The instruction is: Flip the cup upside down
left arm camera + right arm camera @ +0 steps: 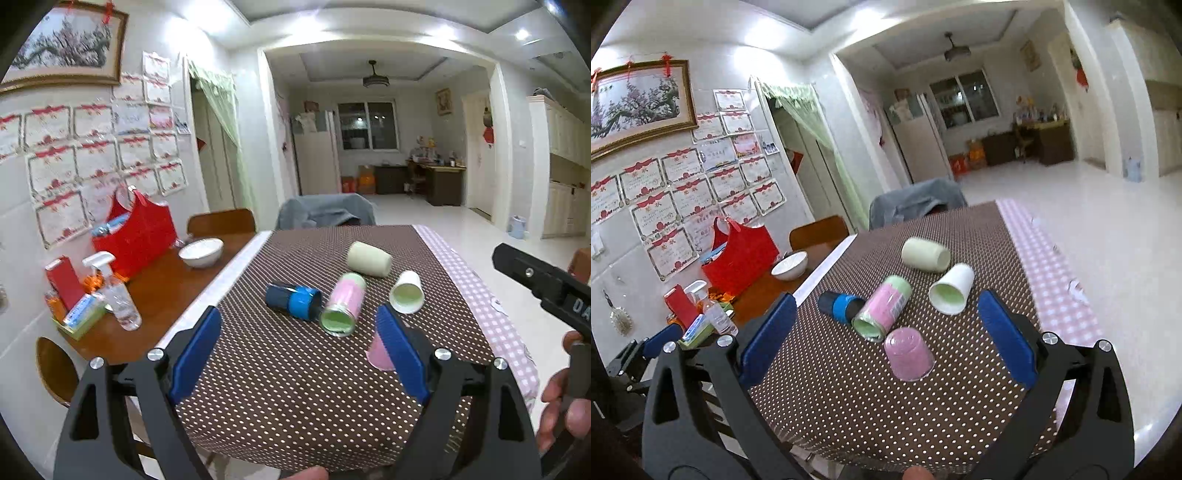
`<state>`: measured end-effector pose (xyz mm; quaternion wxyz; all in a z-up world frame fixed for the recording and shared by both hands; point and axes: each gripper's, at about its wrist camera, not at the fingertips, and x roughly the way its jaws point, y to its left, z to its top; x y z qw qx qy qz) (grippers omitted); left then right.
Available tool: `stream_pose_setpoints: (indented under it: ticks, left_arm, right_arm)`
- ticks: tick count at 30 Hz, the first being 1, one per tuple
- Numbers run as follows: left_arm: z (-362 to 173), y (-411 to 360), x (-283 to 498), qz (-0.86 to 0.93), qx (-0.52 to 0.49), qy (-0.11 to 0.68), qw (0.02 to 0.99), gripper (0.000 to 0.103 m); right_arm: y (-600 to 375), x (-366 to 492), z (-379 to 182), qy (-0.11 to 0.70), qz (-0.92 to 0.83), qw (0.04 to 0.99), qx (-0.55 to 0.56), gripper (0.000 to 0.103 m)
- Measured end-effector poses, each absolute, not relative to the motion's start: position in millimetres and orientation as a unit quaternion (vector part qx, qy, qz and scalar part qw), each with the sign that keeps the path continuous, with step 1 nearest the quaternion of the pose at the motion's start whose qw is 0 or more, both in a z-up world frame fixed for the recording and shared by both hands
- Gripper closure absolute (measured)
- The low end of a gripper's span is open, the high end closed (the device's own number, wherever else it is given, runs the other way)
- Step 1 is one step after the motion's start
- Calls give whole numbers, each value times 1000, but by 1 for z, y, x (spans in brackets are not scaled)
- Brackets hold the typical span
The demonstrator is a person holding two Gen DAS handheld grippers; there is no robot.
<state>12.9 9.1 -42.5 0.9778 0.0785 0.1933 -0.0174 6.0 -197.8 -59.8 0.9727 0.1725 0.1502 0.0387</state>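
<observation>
Both the left hand-held gripper and the right hand-held gripper gape wide, the left's finger at four o'clock half hiding the upturned pink cup on the bench.

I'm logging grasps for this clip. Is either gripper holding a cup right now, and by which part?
Nothing is held. The left gripper and right gripper are open above the table.
</observation>
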Motion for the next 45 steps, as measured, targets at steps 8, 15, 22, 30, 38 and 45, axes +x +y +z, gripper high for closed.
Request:
stream_pose_setpoints:
  ticks: [8,15,22,30,38,45]
  left_arm:
    - [-32,15,2,-5,66,151,986,18]
    - [-28,29,6,-4,32,177,984,18]
    - [-25,27,3,-8,42,177,983,18]
    - [-24,25,3,-10,44,176,983,18]
    - [-27,23,4,-7,44,180,983,18]
    - [-27,23,3,-3,43,181,983,18]
  right_arm:
    - [-182,-6,-51,133,22,981,140,6]
    - [-175,-4,-51,139,15,982,129,6]
    - [-174,-6,-48,134,5,983,123,6]
    - [-175,-9,-46,126,-2,985,116,6]
    - [-176,-10,-45,126,-3,986,113,6]
    - [-175,-10,-45,127,-3,985,112,6]
